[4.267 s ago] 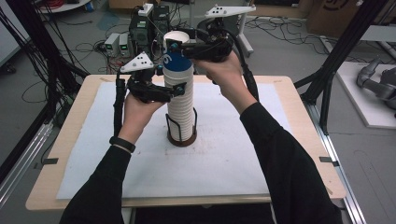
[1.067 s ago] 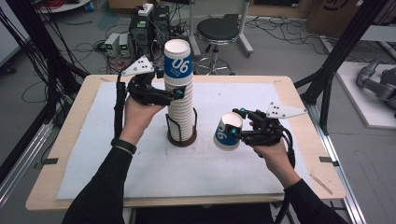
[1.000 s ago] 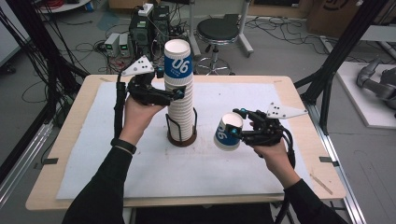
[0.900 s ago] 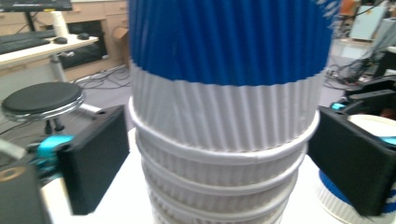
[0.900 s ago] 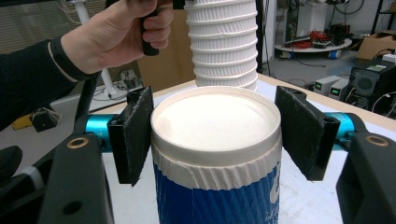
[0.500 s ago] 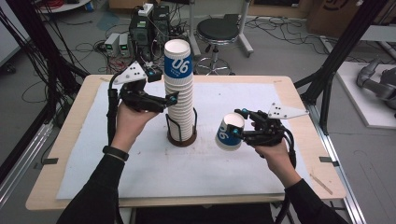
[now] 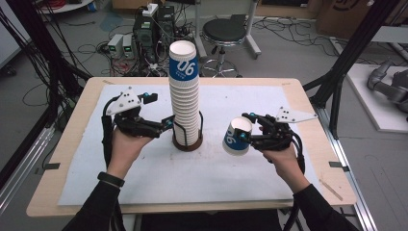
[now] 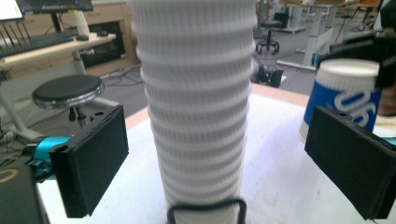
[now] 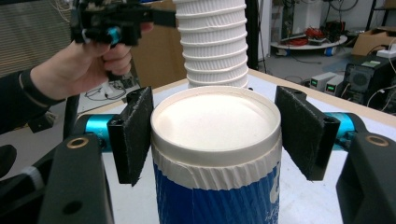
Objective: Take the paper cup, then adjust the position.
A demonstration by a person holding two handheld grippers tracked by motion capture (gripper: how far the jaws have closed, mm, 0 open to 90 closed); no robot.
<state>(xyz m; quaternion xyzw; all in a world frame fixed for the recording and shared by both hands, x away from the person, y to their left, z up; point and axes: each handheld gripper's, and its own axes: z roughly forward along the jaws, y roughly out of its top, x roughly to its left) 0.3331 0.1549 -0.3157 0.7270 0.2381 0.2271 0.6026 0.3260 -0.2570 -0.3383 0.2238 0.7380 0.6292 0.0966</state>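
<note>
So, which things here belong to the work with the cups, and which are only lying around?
Belong to the work:
- stack of cups in its wire holder
- single cup, held in the right gripper
- left gripper, open beside the stack

Only lying around:
- stool
- electronics boxes on the floor

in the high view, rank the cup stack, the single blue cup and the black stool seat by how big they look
1. cup stack
2. black stool seat, farther back, so likely bigger than it looks
3. single blue cup, close to the seat in apparent size
</note>
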